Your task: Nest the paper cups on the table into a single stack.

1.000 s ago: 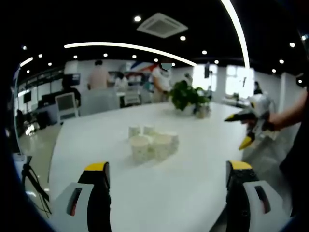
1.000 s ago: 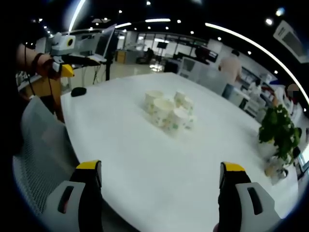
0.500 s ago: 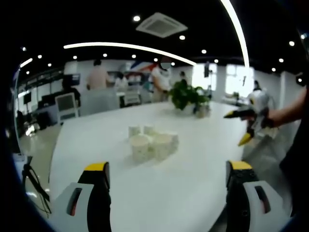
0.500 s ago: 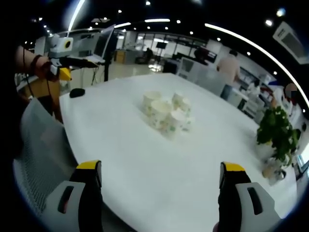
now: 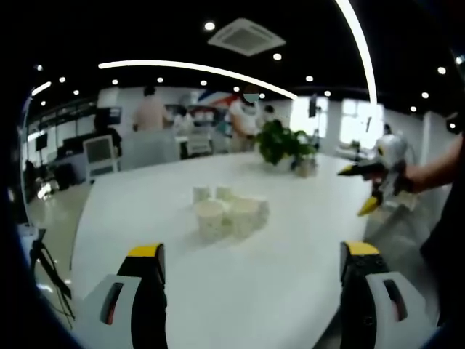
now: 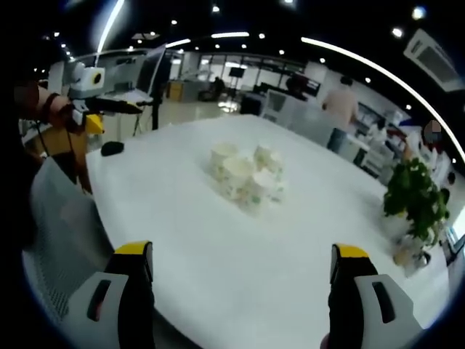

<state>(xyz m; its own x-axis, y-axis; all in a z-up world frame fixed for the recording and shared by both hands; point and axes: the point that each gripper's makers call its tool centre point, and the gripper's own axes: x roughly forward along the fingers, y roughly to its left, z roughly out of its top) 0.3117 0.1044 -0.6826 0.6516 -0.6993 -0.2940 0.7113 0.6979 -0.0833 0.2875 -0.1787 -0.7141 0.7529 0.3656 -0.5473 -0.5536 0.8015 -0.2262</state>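
Several white paper cups [image 5: 229,212] with a faint green print stand upright in a tight cluster near the middle of the white table [image 5: 145,218]. In the right gripper view the same cups [image 6: 245,178] sit ahead on the table [image 6: 218,262]. My left gripper [image 5: 253,260] is open and empty, well short of the cups. My right gripper [image 6: 243,260] is open and empty too, also far from them. The right gripper [image 5: 369,187] appears at the right edge of the left gripper view, held in a hand. The left gripper [image 6: 94,102] shows at the far left of the right gripper view.
A potted green plant [image 5: 285,147] stands at the far side of the table, also seen as the plant [image 6: 416,198]. A small black object [image 6: 111,148] lies near the table's edge. A mesh chair back [image 6: 62,233] is close by. People stand in the office background.
Both views have shifted slightly with the hands. The cups have not moved and both grippers stay open.
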